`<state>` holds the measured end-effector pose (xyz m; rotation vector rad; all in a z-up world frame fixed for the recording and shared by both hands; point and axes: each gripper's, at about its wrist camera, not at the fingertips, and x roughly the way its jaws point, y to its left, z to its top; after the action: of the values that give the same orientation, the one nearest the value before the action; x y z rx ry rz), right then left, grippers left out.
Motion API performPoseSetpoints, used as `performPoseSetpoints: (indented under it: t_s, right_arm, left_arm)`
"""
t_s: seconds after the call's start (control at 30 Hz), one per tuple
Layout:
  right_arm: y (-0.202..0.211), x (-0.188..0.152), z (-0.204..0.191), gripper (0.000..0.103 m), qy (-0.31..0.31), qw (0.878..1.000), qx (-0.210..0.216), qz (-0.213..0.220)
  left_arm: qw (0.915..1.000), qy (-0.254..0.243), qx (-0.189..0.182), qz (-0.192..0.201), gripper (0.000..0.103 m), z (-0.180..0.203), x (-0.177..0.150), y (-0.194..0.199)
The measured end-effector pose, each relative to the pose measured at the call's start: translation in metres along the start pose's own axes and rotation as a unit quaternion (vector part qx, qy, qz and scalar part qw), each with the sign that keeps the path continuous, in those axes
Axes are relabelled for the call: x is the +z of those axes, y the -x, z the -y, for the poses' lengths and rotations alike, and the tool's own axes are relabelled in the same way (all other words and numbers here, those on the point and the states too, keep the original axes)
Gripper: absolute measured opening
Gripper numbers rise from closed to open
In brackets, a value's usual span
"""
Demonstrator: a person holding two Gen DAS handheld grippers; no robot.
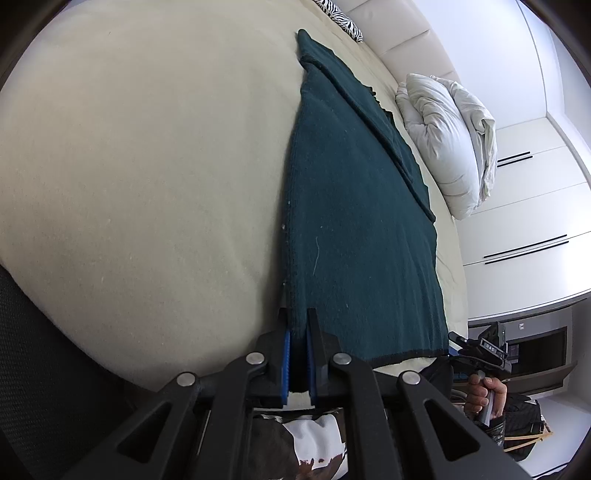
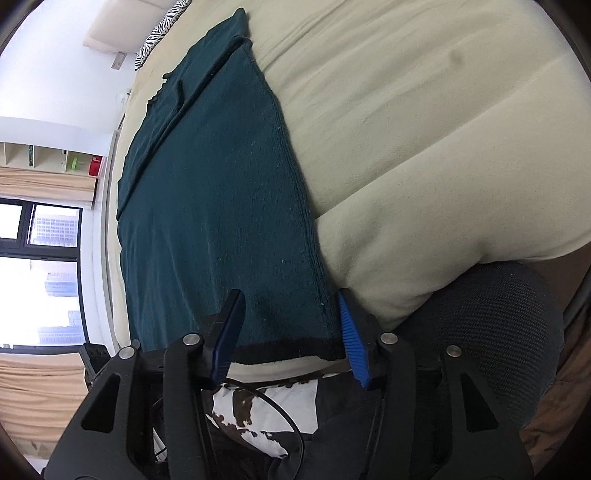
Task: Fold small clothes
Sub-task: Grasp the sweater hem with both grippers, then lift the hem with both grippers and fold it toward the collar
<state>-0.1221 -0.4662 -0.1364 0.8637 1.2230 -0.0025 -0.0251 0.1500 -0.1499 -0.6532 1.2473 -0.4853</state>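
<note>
Dark teal garment (image 1: 354, 206) spread flat on a bed with a cream cover (image 1: 147, 184), lying lengthwise away from the near edge, black-trimmed hem nearest. One narrower part folded over along the far long side, with a ragged edge toward the head of the bed. Left gripper (image 1: 298, 332) pinched tight on the near corner of the garment, blue pads (image 1: 286, 354) pressed together with the cloth edge sandwiched between them, at the hem's left end as seen from the left wrist. Right gripper (image 2: 291, 325) about half open at the other near corner, straddling the hem; one blue pad (image 2: 352, 343) just outside the garment's side edge, against the cream cover, the other finger (image 2: 229, 325) resting above the cloth further in; no pressure on the fabric visible, so nothing gripped there. A hand (image 1: 484, 395) wrapped around the right gripper's handle, visible low at the right of the left wrist view. White rumpled duvet (image 1: 447, 140) bundled at the far side of the bed, beside white wardrobe doors (image 1: 528, 206). Zebra-striped pillow (image 1: 341, 16) at the head end. Window (image 2: 40, 277) with beige curtains on the opposite side of the room. Black mesh chair back (image 2: 491, 317) against the bed's near edge.
</note>
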Motion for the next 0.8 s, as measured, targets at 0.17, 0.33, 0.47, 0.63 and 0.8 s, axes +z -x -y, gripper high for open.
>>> performPoseSetpoints:
  t_s: [0.17, 0.33, 0.47, 0.63, 0.8]
  right_arm:
    - [-0.002, 0.000, 0.006, 0.039, -0.006, 1.000, 0.013, -0.003]
    - [-0.002, 0.000, 0.009, 0.037, -0.014, 0.999, 0.029, -0.013]
    - [-0.001, -0.002, 0.016, 0.028, -0.022, 0.999, 0.035, -0.011]
    - [-0.001, -0.006, 0.022, 0.018, -0.025, 0.999, 0.043, -0.011]
    - [-0.003, -0.011, 0.023, 0.009, -0.020, 0.998, 0.054, -0.004]
  left_arm:
    - [1.0000, 0.000, 0.000, -0.005, 0.008, 0.000, 0.000, -0.001]
    - [1.0000, -0.007, 0.006, -0.003, 0.008, 0.003, -0.001, -0.001]
    - [0.9999, -0.008, 0.007, -0.003, 0.007, 0.005, -0.001, -0.002]
    - [1.0000, -0.005, 0.004, -0.005, 0.007, 0.005, -0.002, -0.002]
    - [0.9999, -0.012, 0.009, -0.002, 0.007, 0.005, -0.004, 0.003]
